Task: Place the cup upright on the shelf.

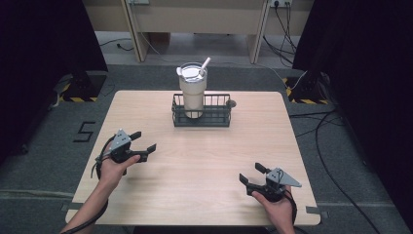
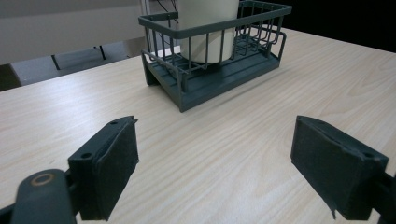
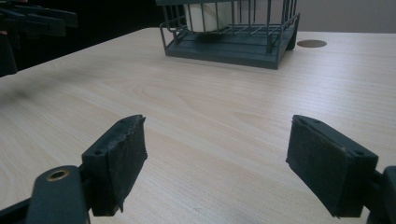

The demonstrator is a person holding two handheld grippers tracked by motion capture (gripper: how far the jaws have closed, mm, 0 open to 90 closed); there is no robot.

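Note:
A cream tumbler (image 1: 193, 92) with a lid and a white straw (image 1: 204, 66) stands upright in the left part of a dark wire basket (image 1: 214, 117) at the table's far middle. In the left gripper view the basket (image 2: 219, 70) and the tumbler (image 2: 208, 28) lie ahead; in the right gripper view the basket (image 3: 233, 44) sits far ahead. My left gripper (image 1: 144, 141) hovers open over the table's left side, nothing between its jaws. Near the front right edge my right gripper (image 1: 252, 173) is open and empty too.
The light wooden table (image 1: 204, 165) has a small round grommet (image 1: 232, 103) just right of the basket. Cables run across the grey floor at the right. Dark curtains flank both sides, and wooden furniture legs stand behind the table.

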